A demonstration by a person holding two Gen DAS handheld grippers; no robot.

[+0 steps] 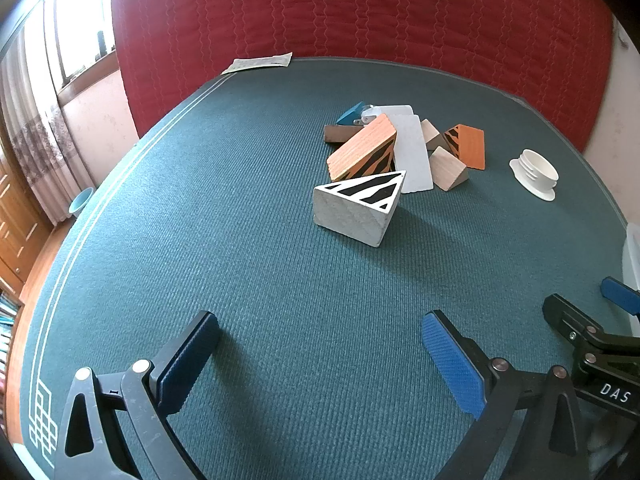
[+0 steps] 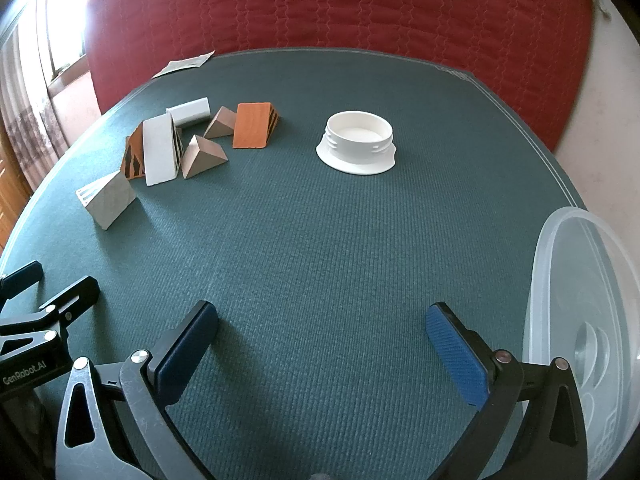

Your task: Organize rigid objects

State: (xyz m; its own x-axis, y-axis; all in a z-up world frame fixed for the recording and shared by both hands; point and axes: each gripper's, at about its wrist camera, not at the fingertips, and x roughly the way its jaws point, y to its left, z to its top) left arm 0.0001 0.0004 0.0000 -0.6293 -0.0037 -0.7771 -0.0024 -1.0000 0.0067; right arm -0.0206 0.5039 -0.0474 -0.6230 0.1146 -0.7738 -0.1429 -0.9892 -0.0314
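A pile of wedge blocks lies on the green table (image 1: 240,280). A white wedge with black stripes (image 1: 356,208) sits nearest, also in the right wrist view (image 2: 108,200). Behind it lie an orange striped wedge (image 1: 362,154), a white slab (image 1: 412,156), tan wedges (image 1: 448,168) and another orange wedge (image 1: 468,146). A white round ring part (image 2: 358,142) stands apart to the right. My left gripper (image 1: 320,344) is open and empty, well short of the pile. My right gripper (image 2: 322,336) is open and empty near the front edge.
A clear plastic lid or container (image 2: 580,340) lies at the right edge of the table. A paper sheet (image 1: 260,63) lies at the far left corner. A red quilted cover (image 1: 360,12) hangs behind the table. The right gripper shows at the left view's right edge (image 1: 592,340).
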